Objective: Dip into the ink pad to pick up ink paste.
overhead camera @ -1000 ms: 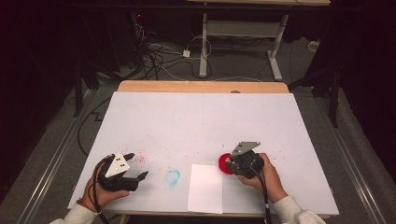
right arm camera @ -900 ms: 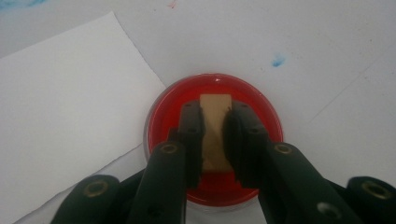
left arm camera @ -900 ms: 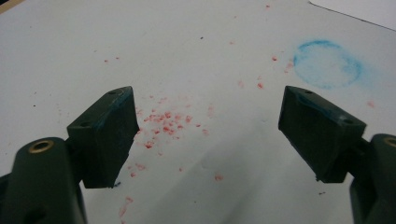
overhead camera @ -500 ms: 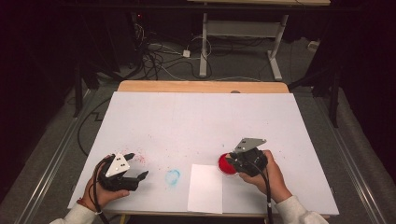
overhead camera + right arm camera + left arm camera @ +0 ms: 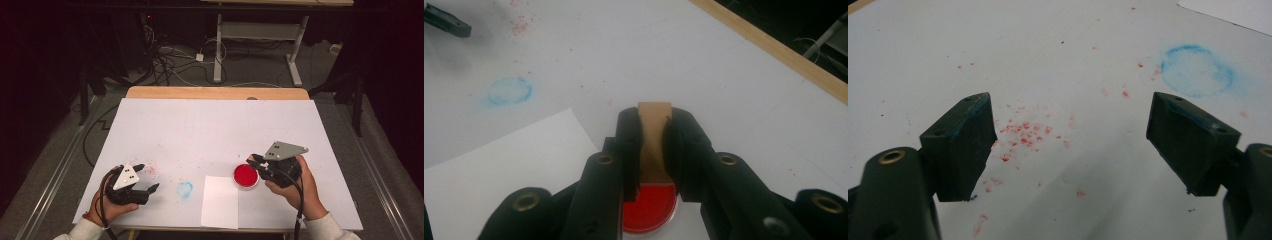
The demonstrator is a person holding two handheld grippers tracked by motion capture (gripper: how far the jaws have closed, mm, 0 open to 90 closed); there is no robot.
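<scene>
Our right gripper (image 5: 653,142) was clamped on a brown stamp (image 5: 654,137), held just above the red pad (image 5: 246,175), which sat on the table (image 5: 210,130) just right of the paper (image 5: 220,201). Our left gripper (image 5: 1068,135) rested with its jaws wide apart over red specks (image 5: 1023,132), near the blue ring (image 5: 1197,71).
</scene>
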